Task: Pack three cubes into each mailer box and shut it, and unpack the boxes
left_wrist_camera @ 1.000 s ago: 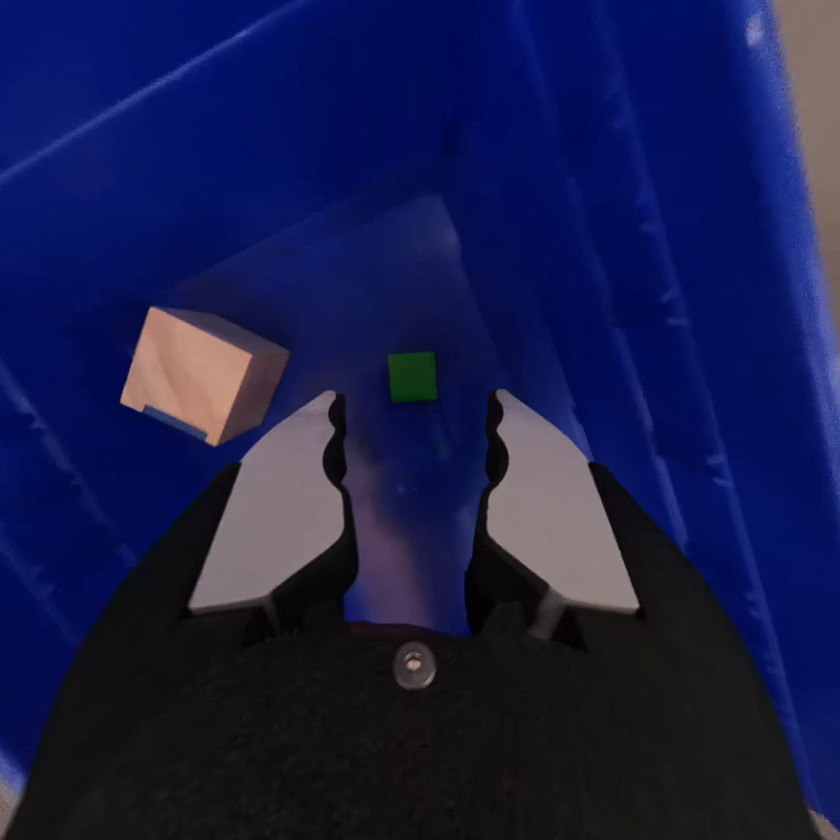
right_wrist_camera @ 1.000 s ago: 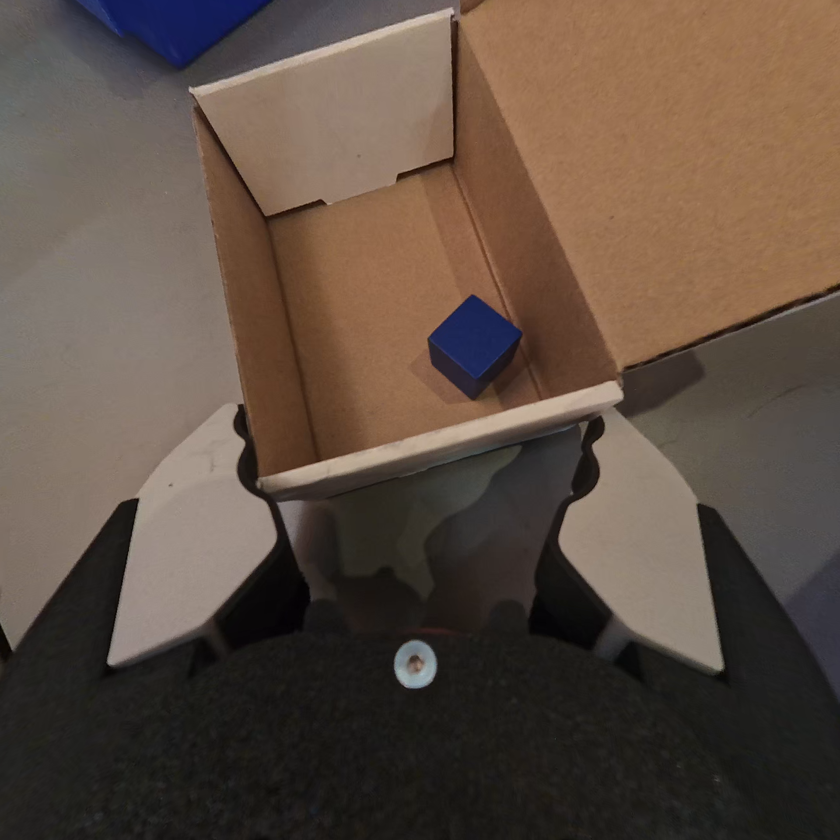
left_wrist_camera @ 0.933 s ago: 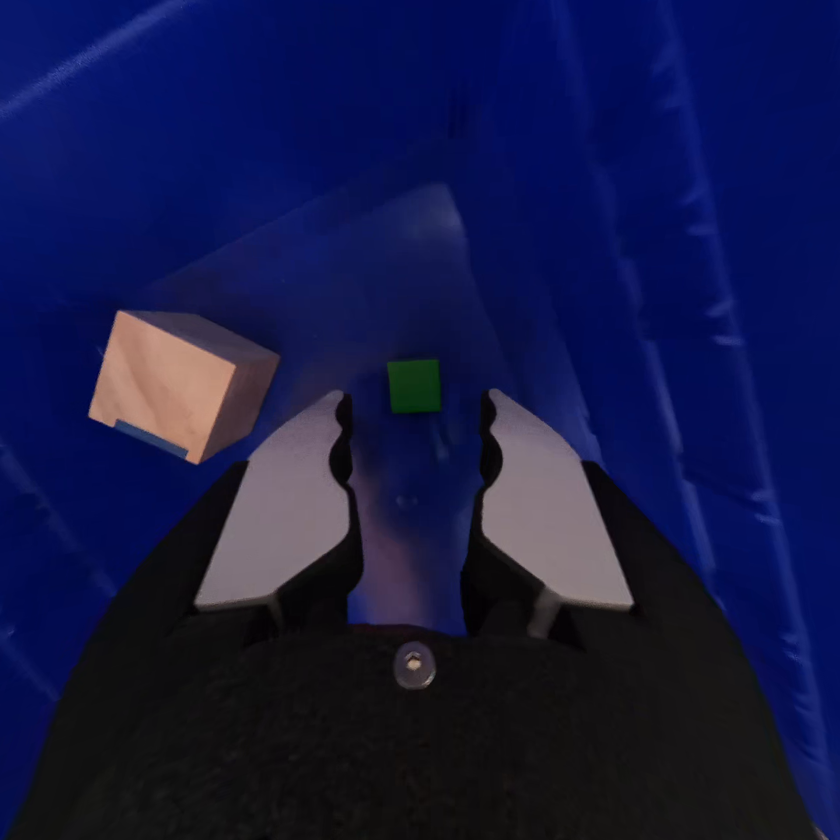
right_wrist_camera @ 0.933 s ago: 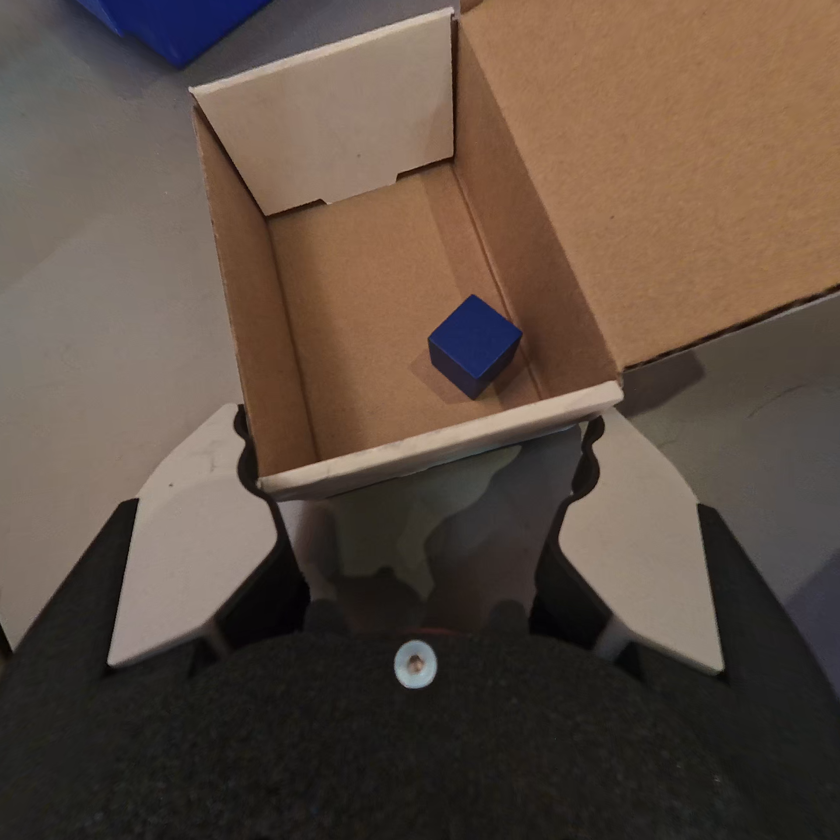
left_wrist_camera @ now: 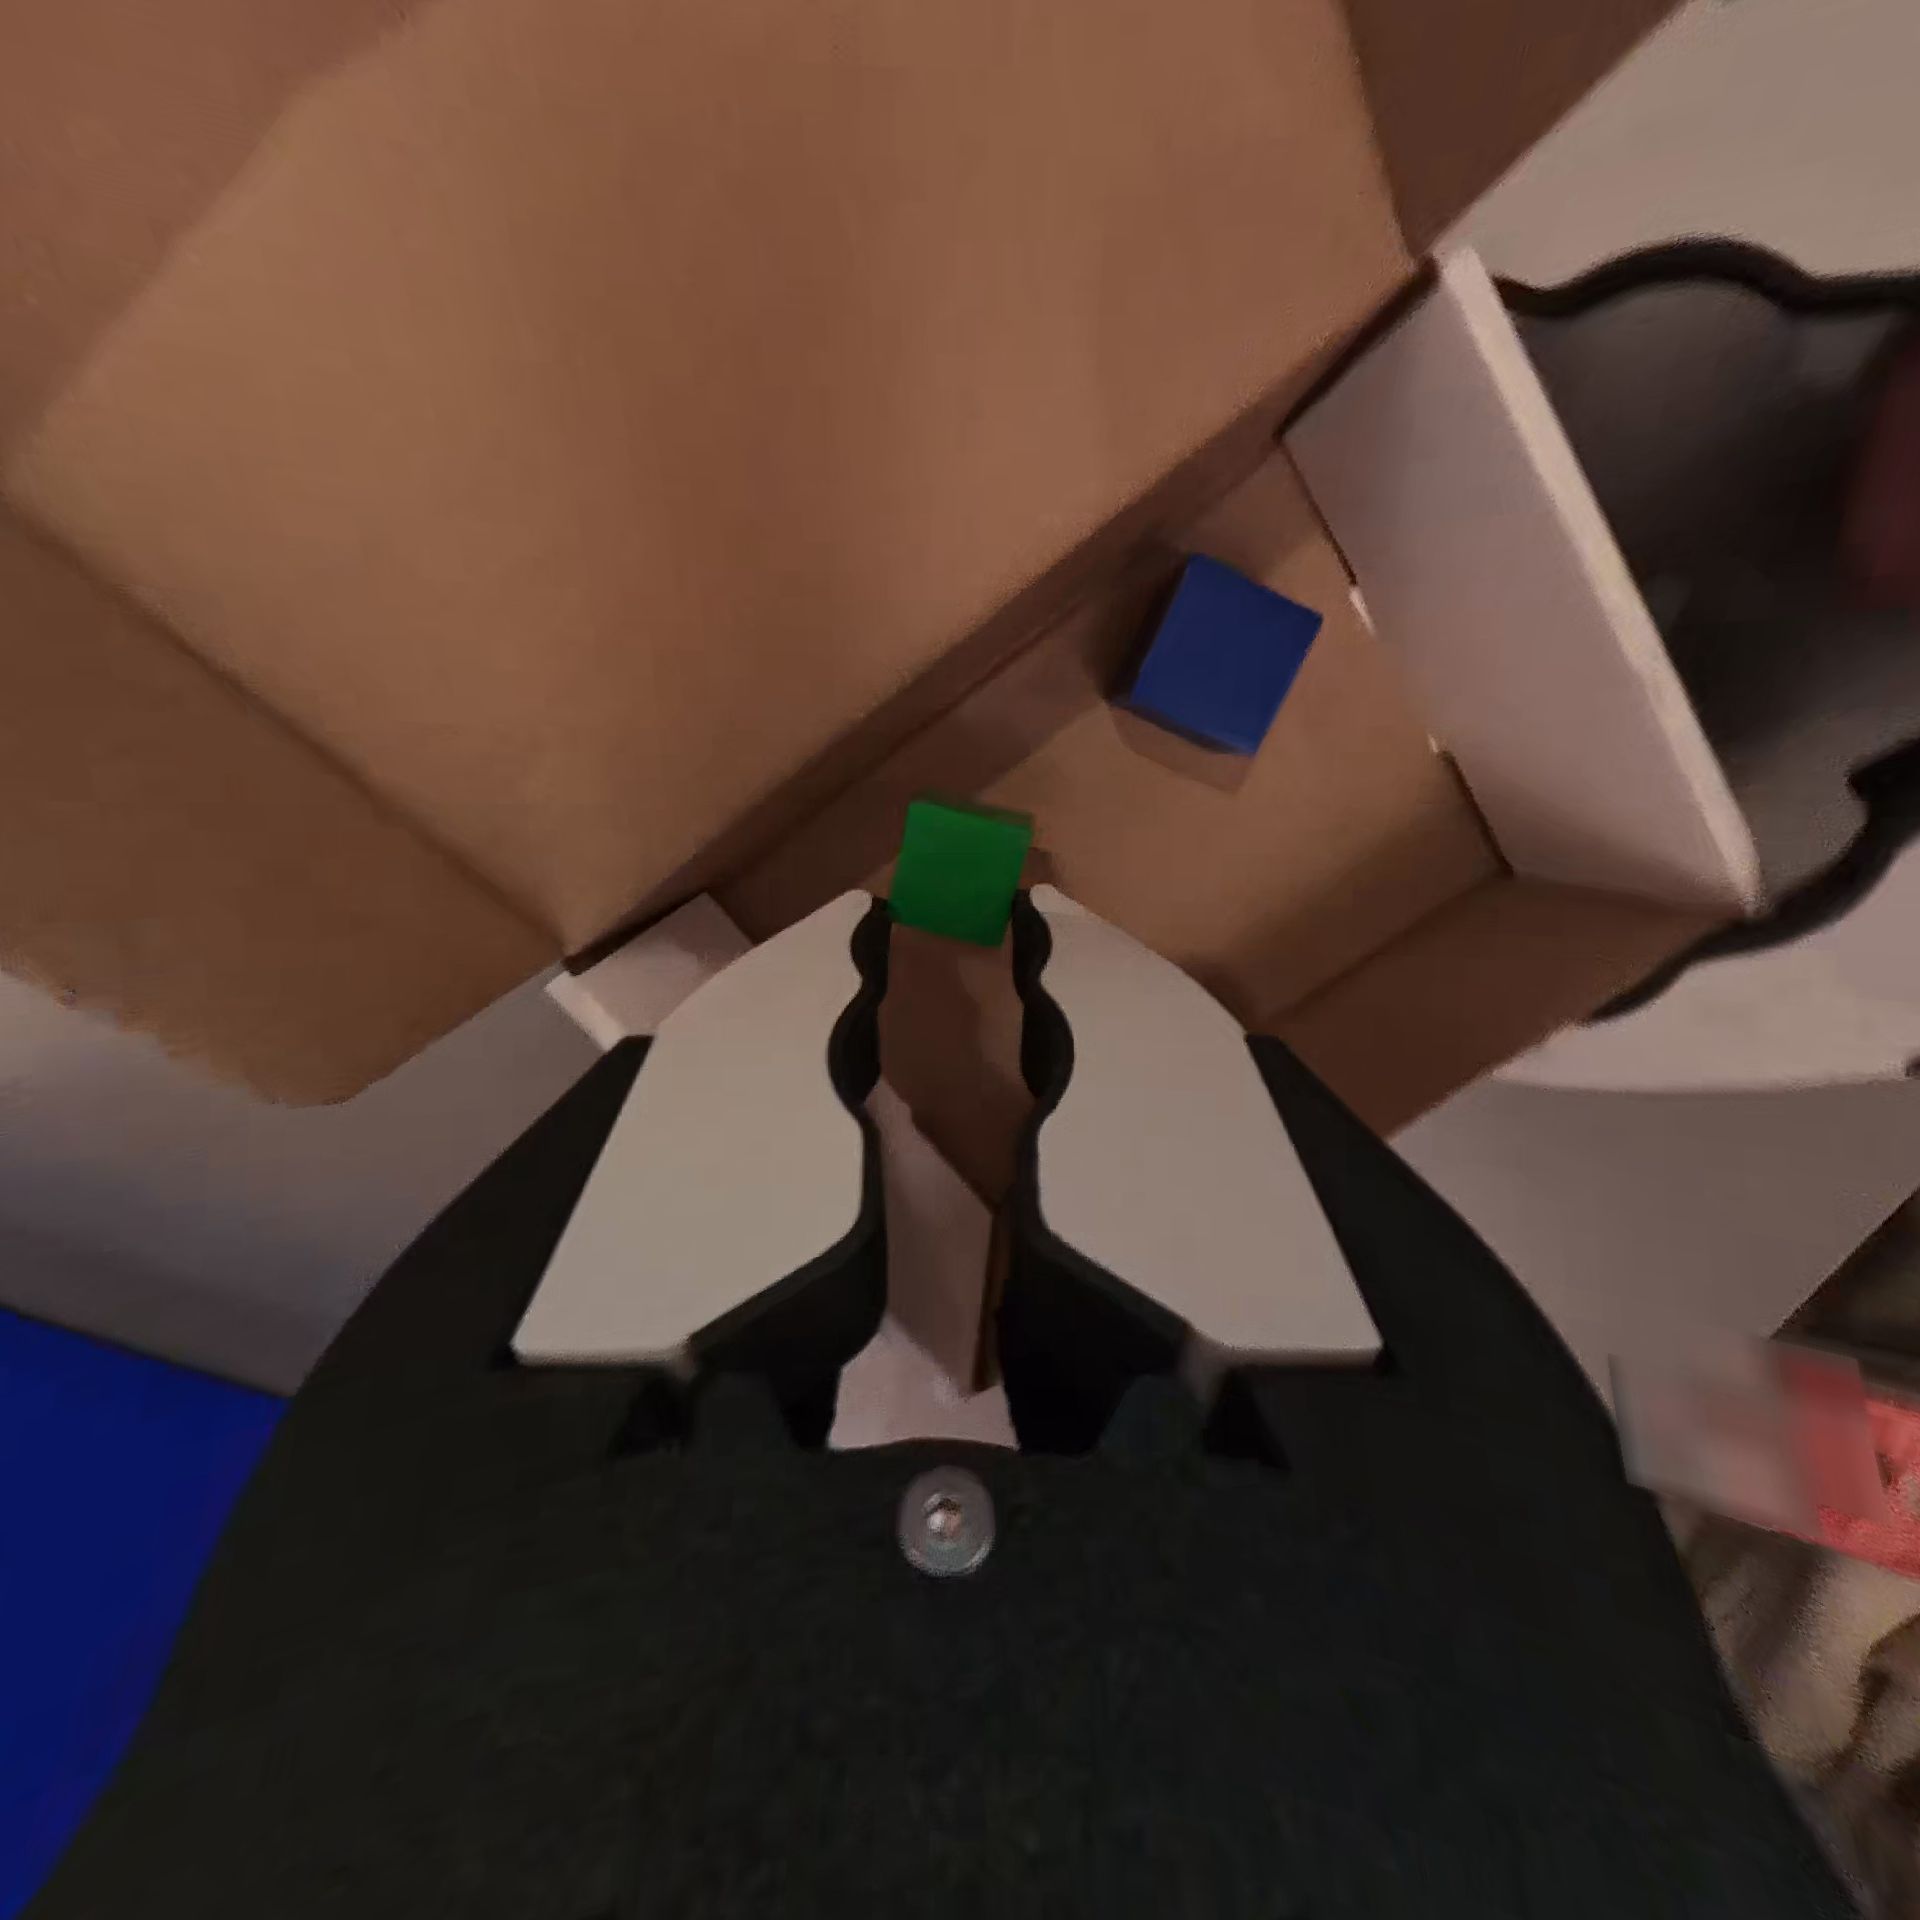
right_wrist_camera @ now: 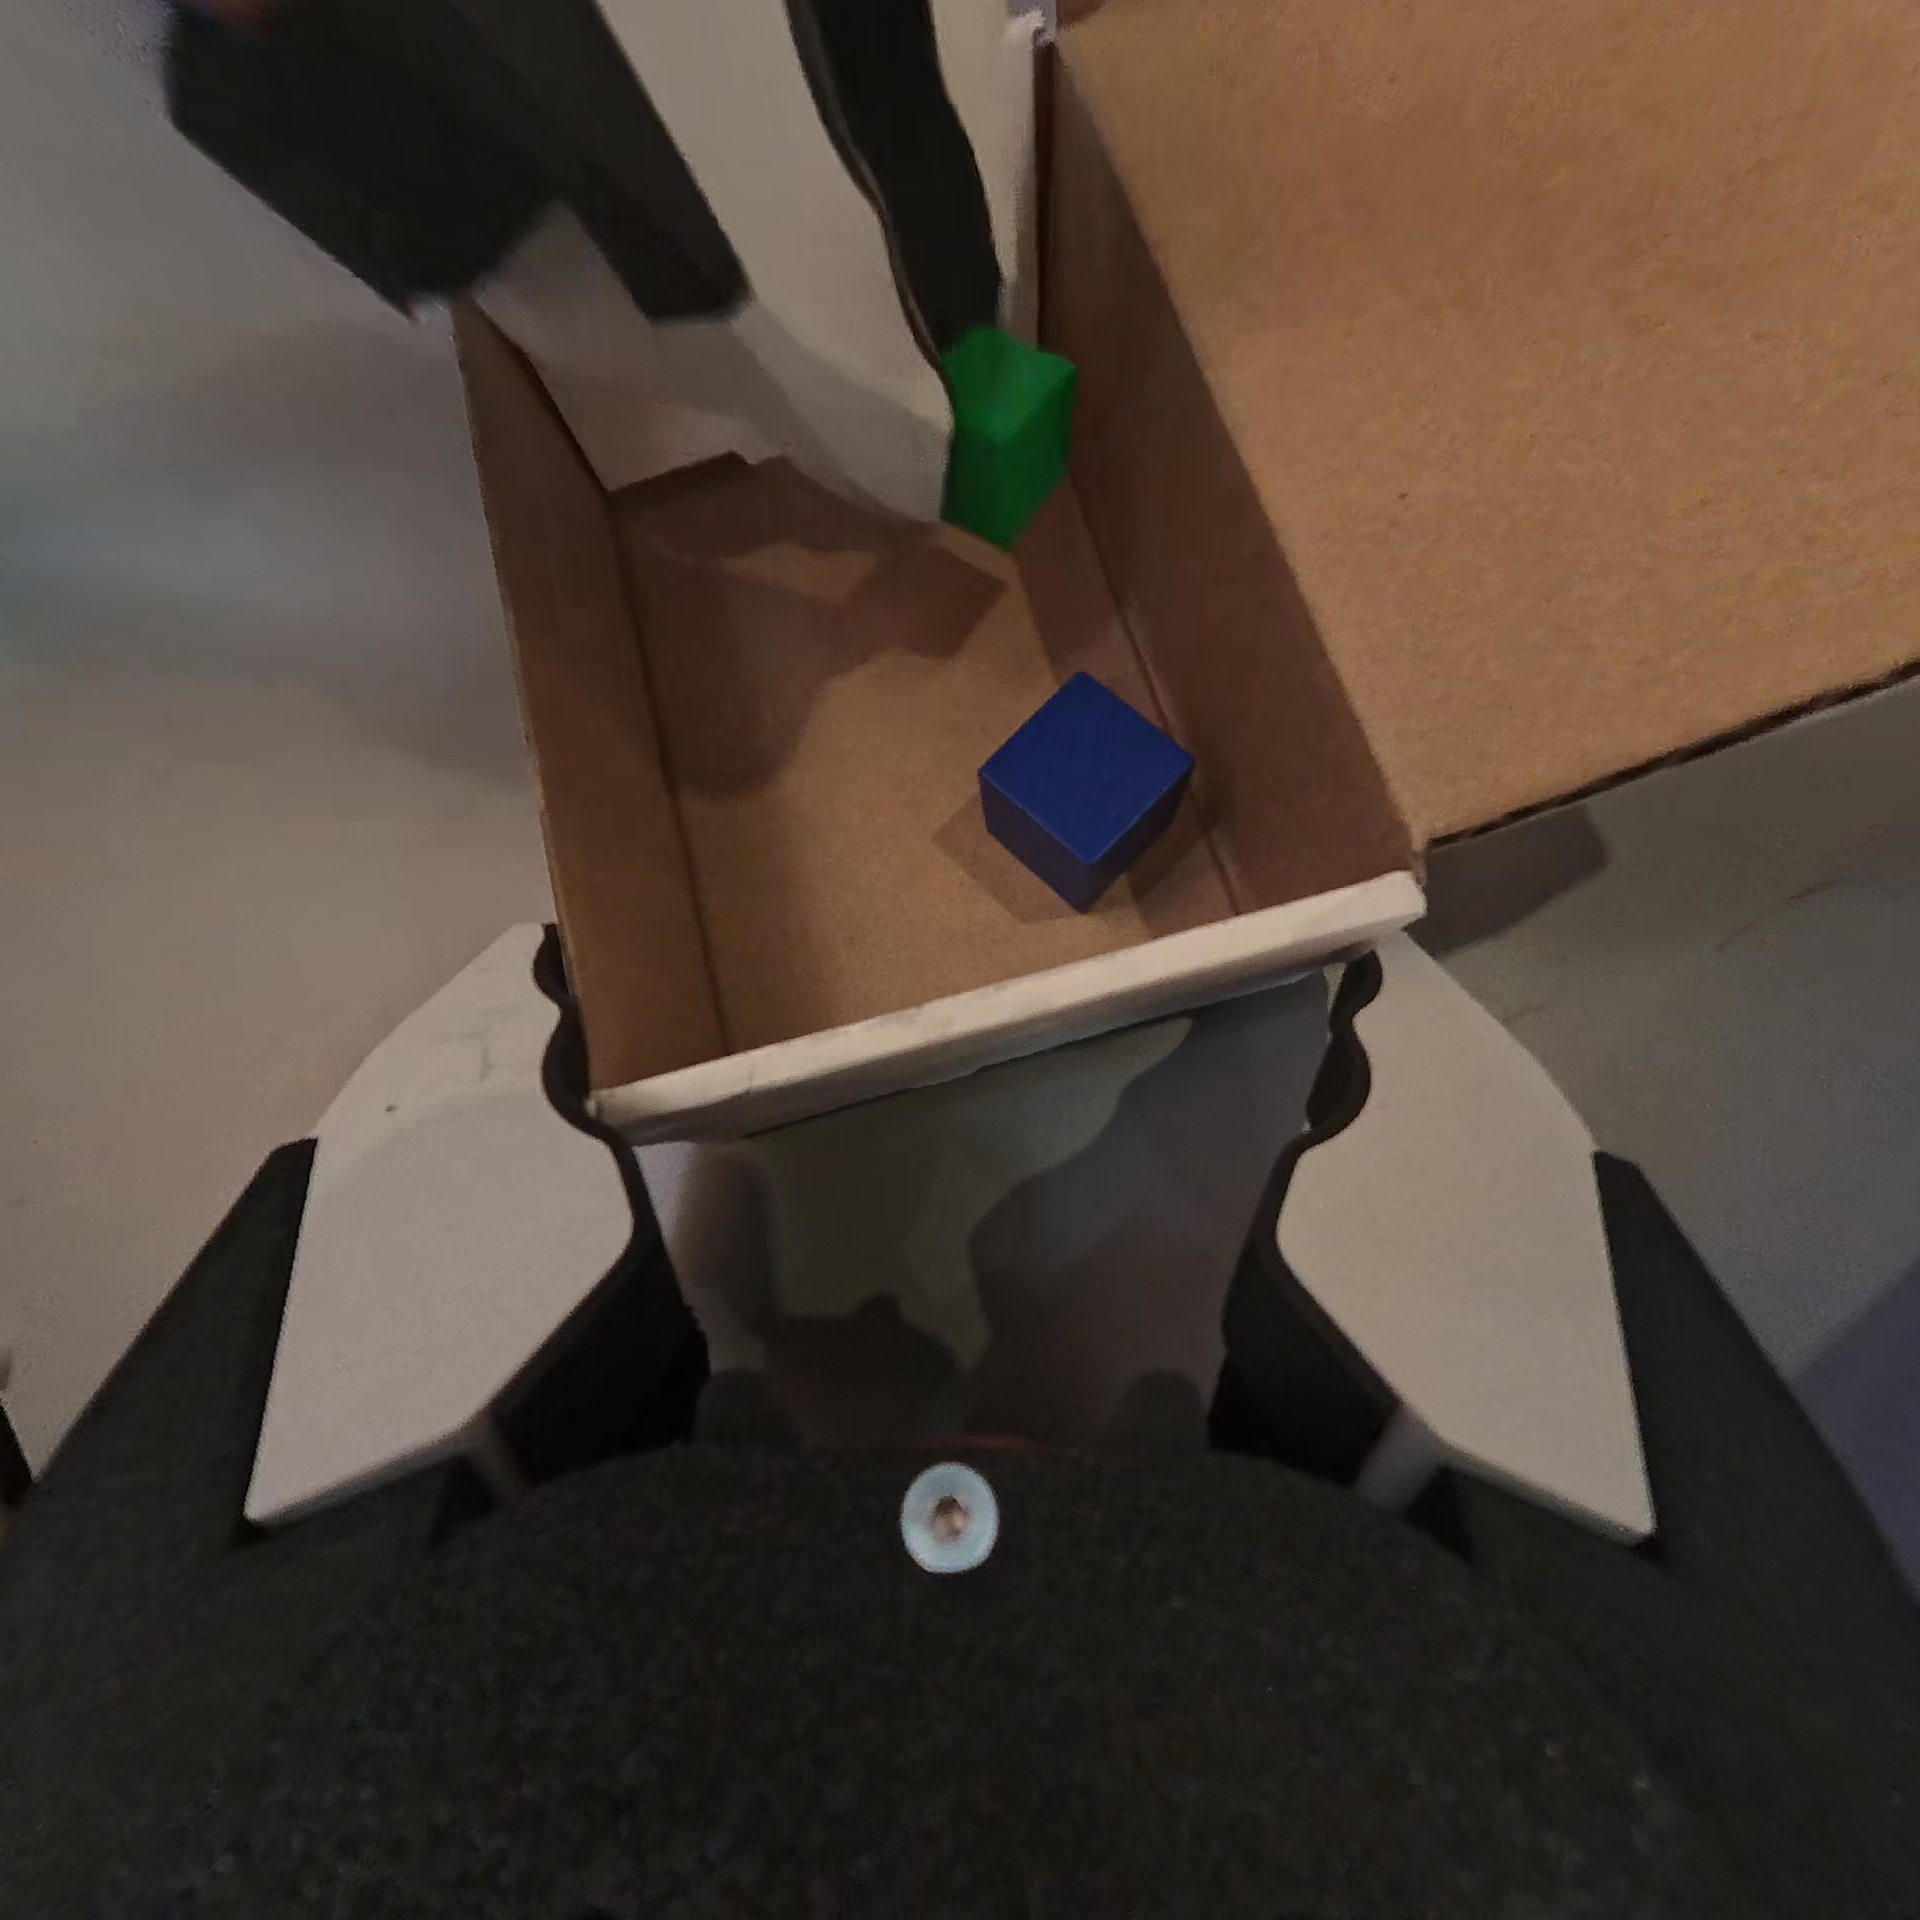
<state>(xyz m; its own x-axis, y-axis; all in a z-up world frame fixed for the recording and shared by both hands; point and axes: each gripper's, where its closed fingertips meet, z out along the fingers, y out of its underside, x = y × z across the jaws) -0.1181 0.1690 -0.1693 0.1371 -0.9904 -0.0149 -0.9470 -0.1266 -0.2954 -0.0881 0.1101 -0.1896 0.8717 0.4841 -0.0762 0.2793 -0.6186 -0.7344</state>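
1. the left gripper (left_wrist_camera: 956, 914), black with pale flat fingers, is clenched on a small green cube (left_wrist_camera: 961, 871), pinching it right at the fingertips.
2. that green cube hangs inside the far end of an open brown cardboard mailer box with white outer faces (right_wrist_camera: 997, 1023), close to the hinge-side wall; in the right wrist view it (right_wrist_camera: 1006, 449) is blurred, and whether it touches the box floor cannot be told.
3. a small dark blue cube (right_wrist_camera: 1086, 788) rests on the floor of the same box, near the end closest to the right gripper and apart from the green cube; the left wrist view shows it (left_wrist_camera: 1216, 651) too.
4. the box's brown cardboard lid (right_wrist_camera: 1507, 364) stands open, leaning away along one long side.
5. the right gripper (right_wrist_camera: 956, 1049) has its fingers spread wide, straddling the near end wall of the box; one finger (right_wrist_camera: 457, 1164) sits just beside a box corner, and whether either presses on the wall cannot be told.
6. the box sits on a pale grey surface (right_wrist_camera: 208, 665).
7. a blue patch (left_wrist_camera: 114, 1558) shows at the lower left of the left wrist view.
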